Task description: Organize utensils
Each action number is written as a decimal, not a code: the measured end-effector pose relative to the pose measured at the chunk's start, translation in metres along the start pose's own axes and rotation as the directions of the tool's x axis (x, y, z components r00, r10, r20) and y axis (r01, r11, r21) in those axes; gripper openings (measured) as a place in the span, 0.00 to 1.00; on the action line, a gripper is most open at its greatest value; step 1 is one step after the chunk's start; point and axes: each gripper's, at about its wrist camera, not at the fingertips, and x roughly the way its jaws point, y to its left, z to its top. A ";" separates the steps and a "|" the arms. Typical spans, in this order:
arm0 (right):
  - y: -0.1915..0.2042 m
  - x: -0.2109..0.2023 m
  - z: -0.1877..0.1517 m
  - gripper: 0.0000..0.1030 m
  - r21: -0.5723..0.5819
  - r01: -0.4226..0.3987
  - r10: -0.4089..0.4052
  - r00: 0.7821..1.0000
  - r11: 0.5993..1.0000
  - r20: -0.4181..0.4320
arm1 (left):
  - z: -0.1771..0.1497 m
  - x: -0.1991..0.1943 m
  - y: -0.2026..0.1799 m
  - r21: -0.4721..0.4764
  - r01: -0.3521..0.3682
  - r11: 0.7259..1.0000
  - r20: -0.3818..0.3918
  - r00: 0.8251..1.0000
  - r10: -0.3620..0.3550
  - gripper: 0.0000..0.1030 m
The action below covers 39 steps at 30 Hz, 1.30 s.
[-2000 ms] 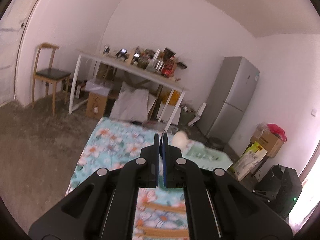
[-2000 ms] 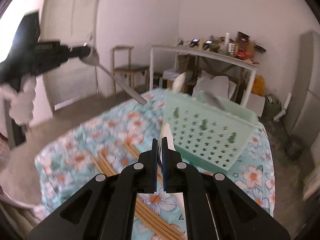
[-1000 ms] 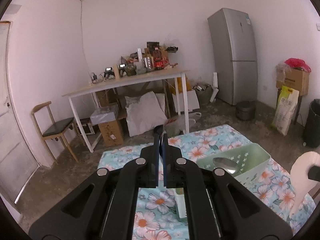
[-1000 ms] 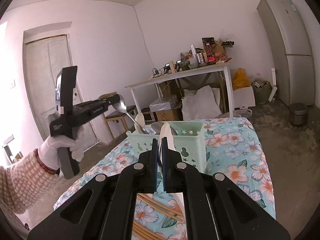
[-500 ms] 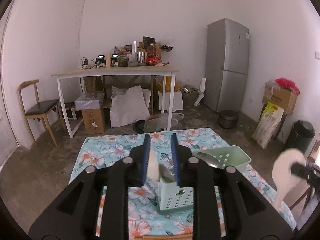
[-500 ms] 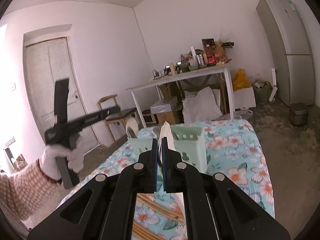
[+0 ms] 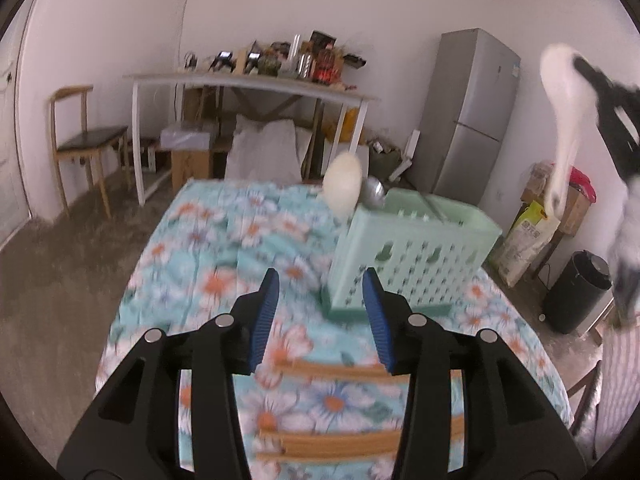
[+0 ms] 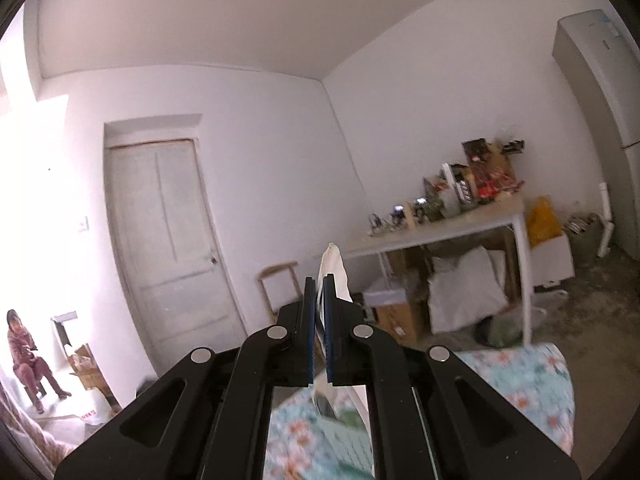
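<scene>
A mint green perforated utensil basket (image 7: 408, 256) stands on the floral tablecloth (image 7: 224, 256). A white ceramic spoon (image 7: 342, 188) and a metal spoon (image 7: 374, 197) stick up out of it. My left gripper (image 7: 320, 300) is open and empty, just in front of the basket. My right gripper (image 8: 319, 332) is shut on a second white ceramic spoon (image 8: 334, 276) and holds it high above the table; it also shows at the upper right of the left wrist view (image 7: 564, 92). Several wooden chopsticks (image 7: 332, 368) lie on the cloth near me.
A cluttered white table (image 7: 256, 84), a wooden chair (image 7: 84, 140) and a grey fridge (image 7: 468, 112) stand behind. A black bin (image 7: 576, 292) is at the right. A seated person (image 8: 24, 356) is in a doorway beside a closed door (image 8: 168, 240).
My left gripper has opened wide, leaving the metal spoon in the basket, and pulled back lower. My right gripper has lifted its white spoon up and tilted away from the basket.
</scene>
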 end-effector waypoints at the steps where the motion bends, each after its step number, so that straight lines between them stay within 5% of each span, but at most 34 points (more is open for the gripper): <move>1: -0.002 0.007 0.000 0.04 -0.002 0.000 0.000 1.000 1.000 -0.003 | -0.005 0.000 0.004 -0.009 0.001 1.000 -0.008 1.000 -0.001 0.40; 9: -0.024 0.079 -0.039 0.04 -0.081 0.076 -0.085 0.989 0.994 -0.118 | -0.016 -0.001 0.017 -0.025 -0.002 1.000 -0.022 1.000 0.001 0.40; 16: -0.035 0.102 -0.098 0.05 -0.227 0.135 -0.202 0.929 0.965 -0.309 | -0.015 0.003 0.020 -0.030 -0.004 1.000 -0.028 1.000 0.003 0.40; 18: -0.037 0.095 -0.105 0.14 -0.232 0.158 -0.231 0.914 0.960 -0.333 | -0.016 0.005 0.020 -0.033 -0.001 0.999 -0.034 0.999 0.000 0.40; 19: -0.038 0.090 -0.103 0.32 -0.228 0.172 -0.242 0.913 0.958 -0.329 | -0.017 0.005 0.020 -0.034 0.000 0.999 -0.035 0.999 -0.002 0.40; 20: -0.039 0.081 -0.102 0.39 -0.212 0.185 -0.246 0.917 0.960 -0.313 | -0.017 0.005 0.019 -0.034 0.003 0.999 -0.036 0.999 -0.004 0.40; 32: -0.019 -0.025 -0.096 0.61 -0.019 0.271 -0.266 0.929 0.963 -0.256 | -0.027 -0.010 0.014 -0.035 0.014 0.999 -0.051 0.999 -0.016 0.46; 35: -0.011 -0.045 -0.119 0.70 0.044 0.296 -0.270 0.916 0.954 -0.297 | -0.034 -0.015 0.013 -0.032 0.017 0.999 -0.070 0.997 -0.020 0.49; 39: -0.001 -0.061 -0.166 0.78 0.073 0.378 -0.318 0.857 0.923 -0.406 | -0.045 -0.021 0.009 -0.034 0.023 0.999 -0.099 0.995 -0.026 0.51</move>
